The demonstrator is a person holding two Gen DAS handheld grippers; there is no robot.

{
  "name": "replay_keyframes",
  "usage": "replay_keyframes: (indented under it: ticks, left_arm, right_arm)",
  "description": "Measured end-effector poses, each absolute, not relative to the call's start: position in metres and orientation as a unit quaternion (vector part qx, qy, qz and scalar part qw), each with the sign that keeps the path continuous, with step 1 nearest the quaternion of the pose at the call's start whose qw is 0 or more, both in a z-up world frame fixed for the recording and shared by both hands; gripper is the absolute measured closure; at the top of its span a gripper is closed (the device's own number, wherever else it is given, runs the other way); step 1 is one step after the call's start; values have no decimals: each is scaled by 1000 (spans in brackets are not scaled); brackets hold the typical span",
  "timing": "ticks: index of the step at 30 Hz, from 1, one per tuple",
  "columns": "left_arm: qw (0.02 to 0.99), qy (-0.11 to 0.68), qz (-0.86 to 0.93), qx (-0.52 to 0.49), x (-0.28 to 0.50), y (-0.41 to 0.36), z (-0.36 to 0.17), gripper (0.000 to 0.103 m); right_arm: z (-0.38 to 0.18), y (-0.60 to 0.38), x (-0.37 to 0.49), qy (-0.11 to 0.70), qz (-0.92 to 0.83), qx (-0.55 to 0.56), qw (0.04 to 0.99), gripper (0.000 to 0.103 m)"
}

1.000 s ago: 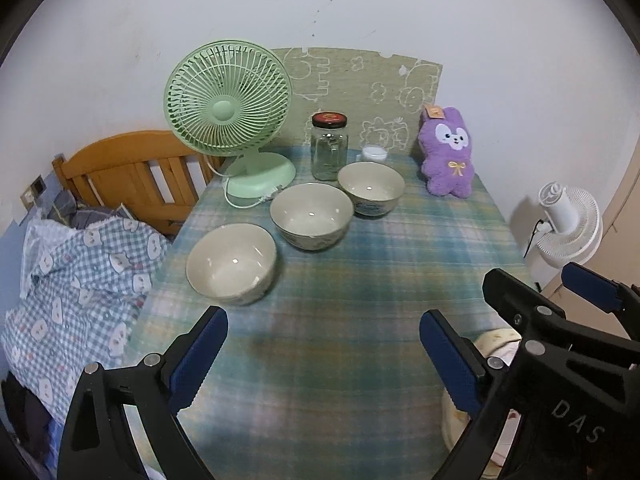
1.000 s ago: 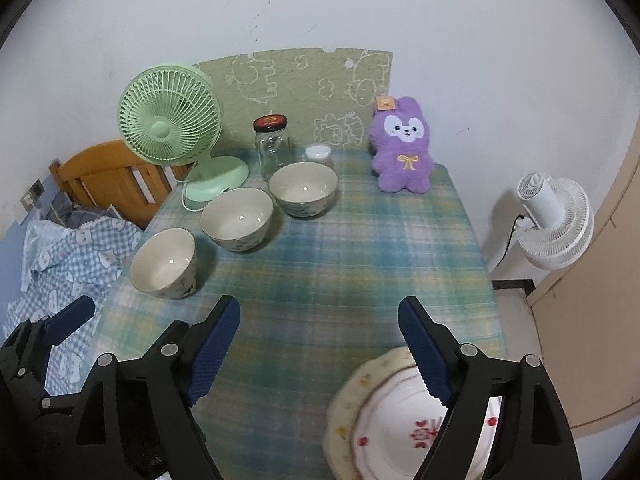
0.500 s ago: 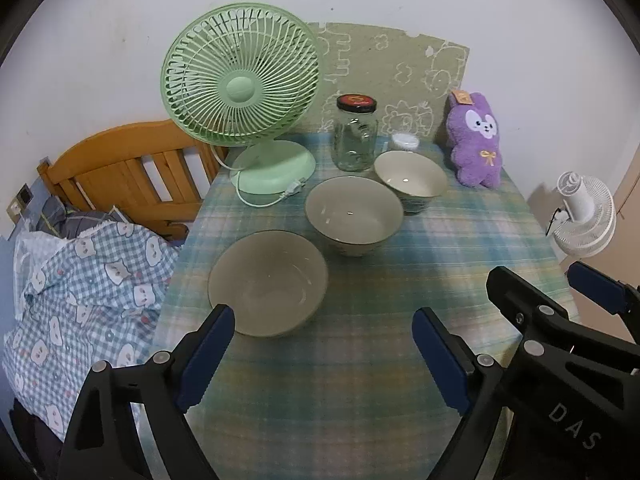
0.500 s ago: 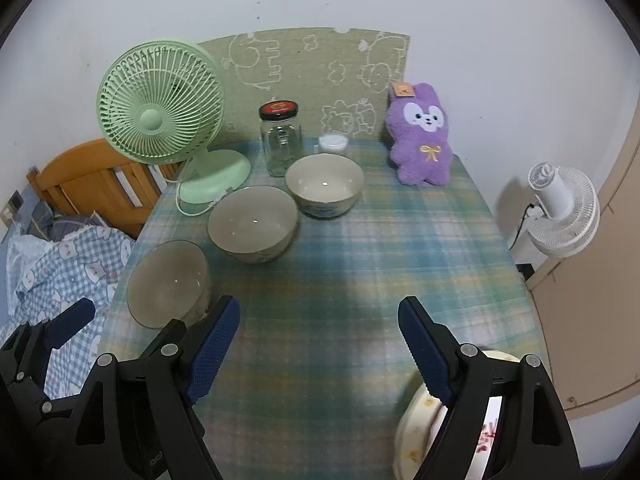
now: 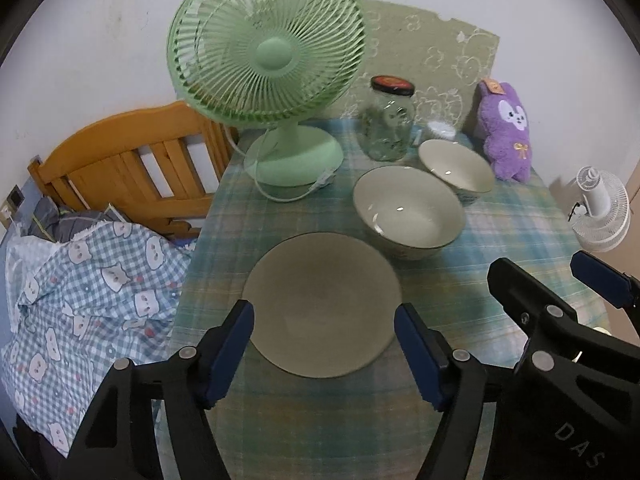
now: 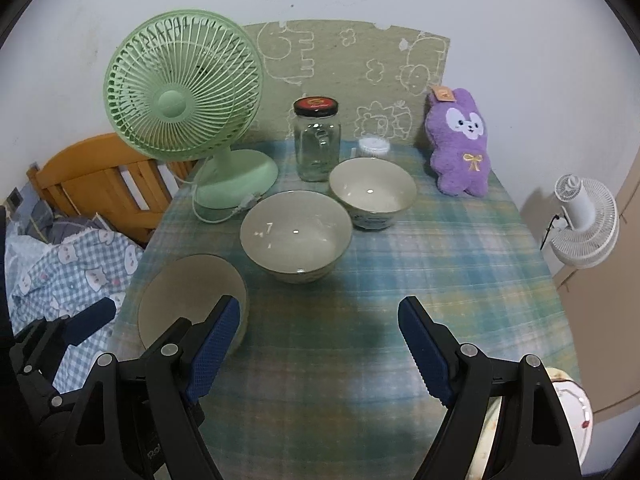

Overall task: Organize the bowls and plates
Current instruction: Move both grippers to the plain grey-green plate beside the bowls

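Both tools agape, left tool flanking the upright, mouth-up nearest bowl; right tool unladen.

This is a bedroom in a home. A wooden bed frame with a checked quilt stands beside a table under a plaid cloth, which holds a green fan, a plush bunny, a jar and bowls.
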State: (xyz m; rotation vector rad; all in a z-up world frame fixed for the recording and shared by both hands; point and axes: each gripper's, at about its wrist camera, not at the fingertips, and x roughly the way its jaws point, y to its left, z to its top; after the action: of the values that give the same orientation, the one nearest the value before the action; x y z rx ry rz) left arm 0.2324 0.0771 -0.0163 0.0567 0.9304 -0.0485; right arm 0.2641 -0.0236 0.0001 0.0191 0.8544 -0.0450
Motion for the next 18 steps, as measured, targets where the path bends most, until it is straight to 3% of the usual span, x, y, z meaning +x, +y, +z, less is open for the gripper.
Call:
replay_keyframes:
  ticks: [7,10,14,18]
  left_arm:
    - [891,452,-12,37,246,95,-32,29]
    - [891,453,-12,33,252,102,-40,41]
    - [890,453,-27,38,258,105,-46,43]
    - [886,460,-31,42,264,108,-54,48]
  right_arm:
    - [-20,-3,283,431,-20,8,902,25]
    - [-29,3,290,444,-15,19,896,36]
    - [-37,12,298,453,-5,25,891,39]
    - [-46,21,306,463,-6,15,886,49]
